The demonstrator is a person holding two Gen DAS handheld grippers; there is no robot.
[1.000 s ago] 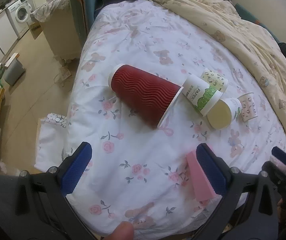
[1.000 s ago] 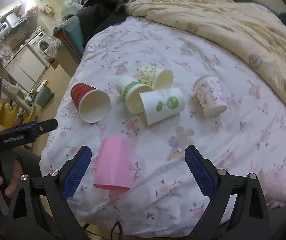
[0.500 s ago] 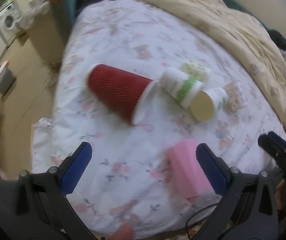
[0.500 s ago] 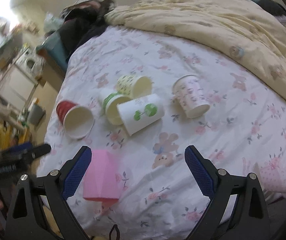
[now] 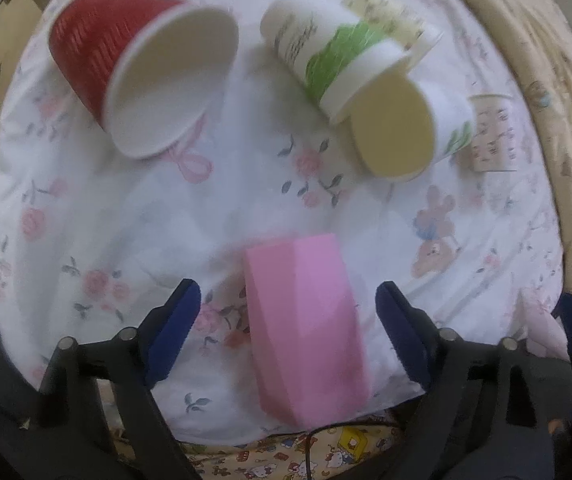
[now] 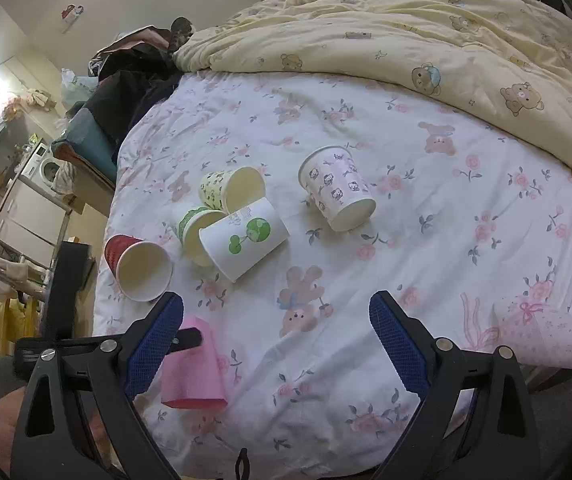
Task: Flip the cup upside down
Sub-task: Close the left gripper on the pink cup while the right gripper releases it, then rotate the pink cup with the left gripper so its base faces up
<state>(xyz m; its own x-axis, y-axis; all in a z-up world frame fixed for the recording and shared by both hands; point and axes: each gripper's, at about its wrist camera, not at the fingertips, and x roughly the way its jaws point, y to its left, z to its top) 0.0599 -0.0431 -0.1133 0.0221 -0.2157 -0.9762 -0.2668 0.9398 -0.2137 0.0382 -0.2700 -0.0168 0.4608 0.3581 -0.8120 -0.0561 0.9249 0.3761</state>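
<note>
A pink cup (image 5: 306, 328) lies on its side near the bed's front edge, between the open blue fingers of my left gripper (image 5: 286, 312), not gripped. It also shows in the right wrist view (image 6: 193, 368). A red ribbed cup (image 5: 137, 64) lies on its side at upper left, mouth towards me. A green-and-white cup (image 5: 326, 48) and a white cup with a green print (image 5: 406, 132) lie beyond. My right gripper (image 6: 275, 332) is open and empty above the sheet, right of the pink cup.
A cup with a cartoon print (image 6: 336, 188) and a yellow-patterned cup (image 6: 229, 188) lie on the floral sheet (image 6: 446, 240). A yellow quilt (image 6: 426, 40) covers the far side. The bed edge is on the left, with the floor and a washing machine (image 6: 45, 168) beyond.
My left gripper has swung right and moved in close, so the pink cup now lies between its fingers. The right gripper has drawn back slightly.
</note>
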